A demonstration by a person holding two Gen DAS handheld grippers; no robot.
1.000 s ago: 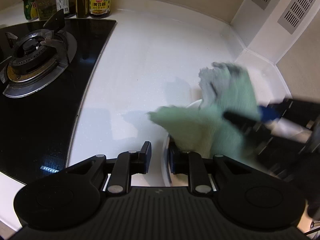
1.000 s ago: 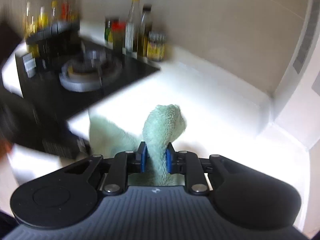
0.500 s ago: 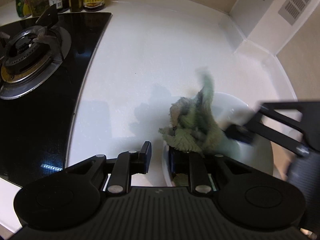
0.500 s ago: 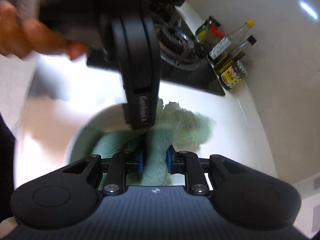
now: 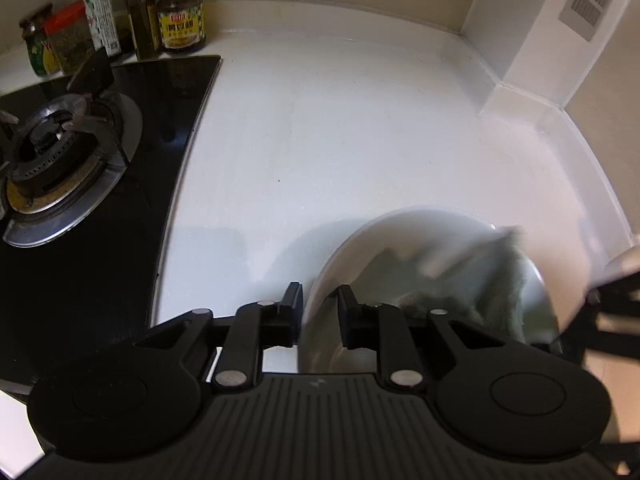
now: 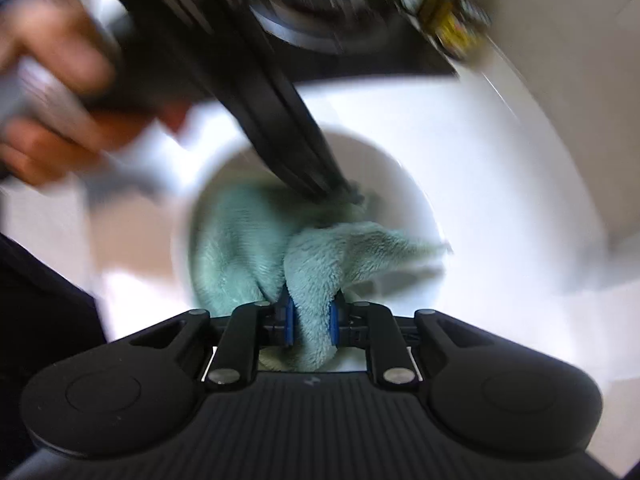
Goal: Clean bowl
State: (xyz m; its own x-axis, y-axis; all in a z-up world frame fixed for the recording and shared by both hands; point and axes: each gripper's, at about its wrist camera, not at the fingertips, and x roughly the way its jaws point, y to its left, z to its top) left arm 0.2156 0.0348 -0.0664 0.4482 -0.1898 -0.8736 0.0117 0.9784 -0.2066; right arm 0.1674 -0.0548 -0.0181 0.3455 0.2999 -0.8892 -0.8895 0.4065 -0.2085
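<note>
While the white bowl [image 5: 404,240] sits on the pale counter [image 5: 340,140] with its near rim running between the fingers of the left gripper [image 5: 319,308], the step in hand looks like the wiping itself: one hand steadies the bowl, the other works a cloth around the inside. The left fingers straddle the rim, one outside the wall and one inside; they are opening at this moment, and blur hides whether the pads press the wall.

The right gripper [image 6: 311,322] pinches a fold of the green terry cloth [image 6: 240,240] between its blue pads; these fingers are closing, tightening on the fold. Ahead of the right fingers the cloth spreads across the bowl's floor, with one corner reaching toward the rim to the right of the fingers. The long dark body of the left gripper comes down from above into the bowl's far side, with the person's hand [image 6: 52,92] behind it, heavily blurred.

The bowl stands upright, mouth up. Being round, it has no long axis to speak of. The cloth's pinched fold runs straight out from the right fingers, away along their line.

The next move probably calls for a firm hold on the rim so the bowl does not skate, then a sweep of the cloth around the inner wall.
</note>
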